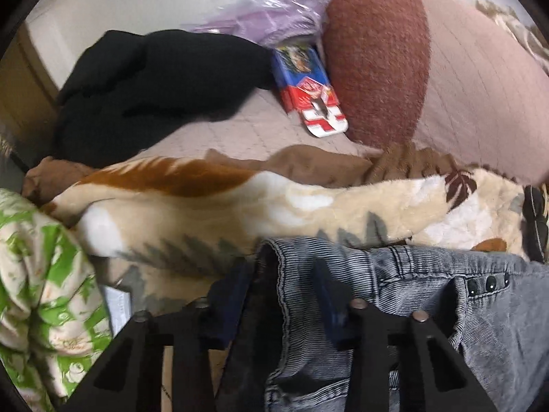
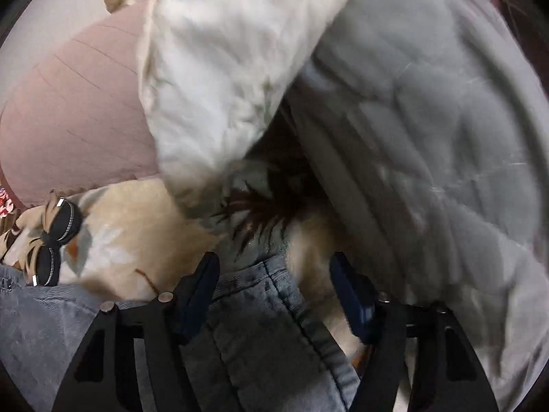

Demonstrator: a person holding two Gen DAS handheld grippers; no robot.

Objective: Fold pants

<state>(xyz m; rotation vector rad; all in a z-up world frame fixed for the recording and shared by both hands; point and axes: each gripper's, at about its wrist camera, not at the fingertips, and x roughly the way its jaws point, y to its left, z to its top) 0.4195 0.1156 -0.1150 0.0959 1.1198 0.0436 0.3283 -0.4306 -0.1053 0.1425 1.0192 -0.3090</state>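
Grey denim pants (image 1: 429, 302) lie on a cream leaf-print blanket (image 1: 240, 213). In the left wrist view the waistband corner (image 1: 274, 261) stands between my left gripper's (image 1: 283, 271) two dark fingers, which are apart around it. Three dark studs (image 1: 487, 285) mark the fly. In the right wrist view another waist edge of the pants (image 2: 260, 309) lies between the spread fingers of my right gripper (image 2: 274, 267), over the same blanket (image 2: 137, 233). Neither pair of fingers presses the cloth.
A black garment (image 1: 154, 92), a blue-red box (image 1: 308, 92), a plastic bag (image 1: 274, 3) and a rust cushion (image 1: 377, 55) lie beyond. A green-print quilt (image 1: 44, 274) is at left. A white fluffy blanket (image 2: 219, 68), grey quilt (image 2: 429, 120) and black hair accessory (image 2: 55, 243) are near the right gripper.
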